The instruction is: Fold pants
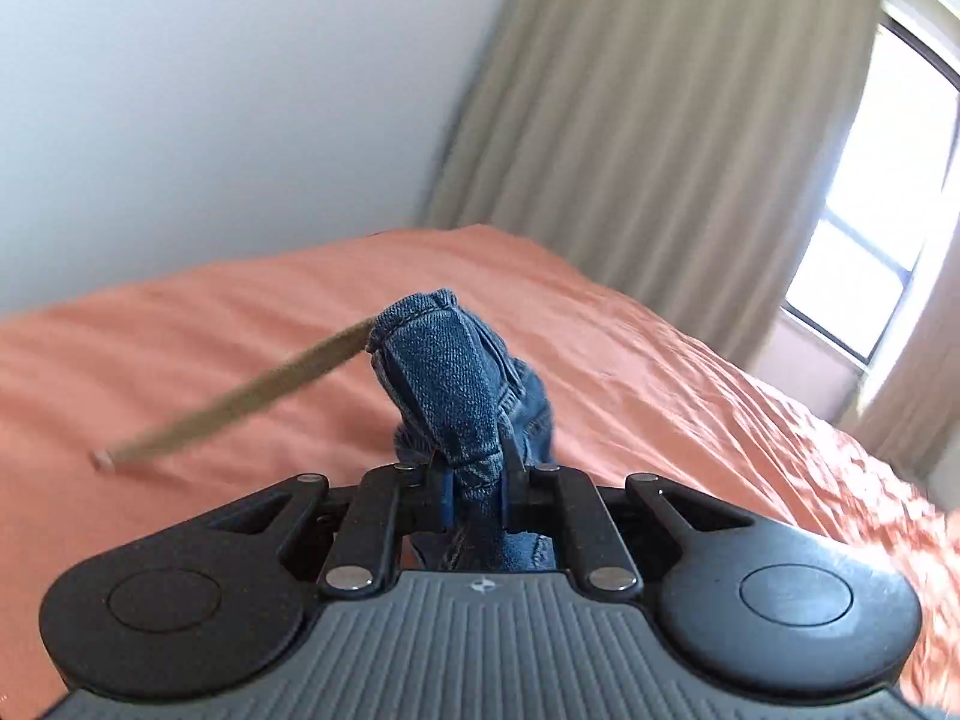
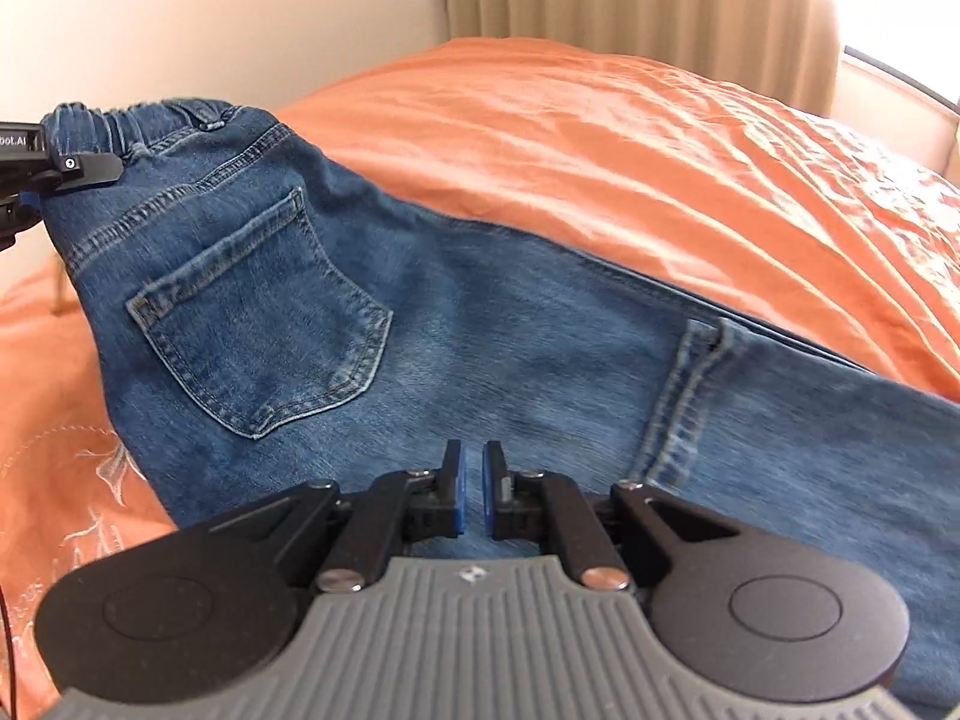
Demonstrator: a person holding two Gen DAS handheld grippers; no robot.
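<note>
orange bed, blurred drawstring, jeans cropped

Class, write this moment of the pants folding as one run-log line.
left claw: shut on jeans waistband, lifted | right claw: shut, empty, over jeans | surface: orange bedspread | fold: not done

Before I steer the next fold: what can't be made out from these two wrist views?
- Left wrist view: most of the blue denim jeans, hidden by the bunched waistband and the left gripper.
- Right wrist view: jean leg ends, cut off by the right edge.
- Right wrist view: whether the right gripper pinches denim; its body hides the cloth below.
- Left wrist view: tan drawstring, blurred.
</note>
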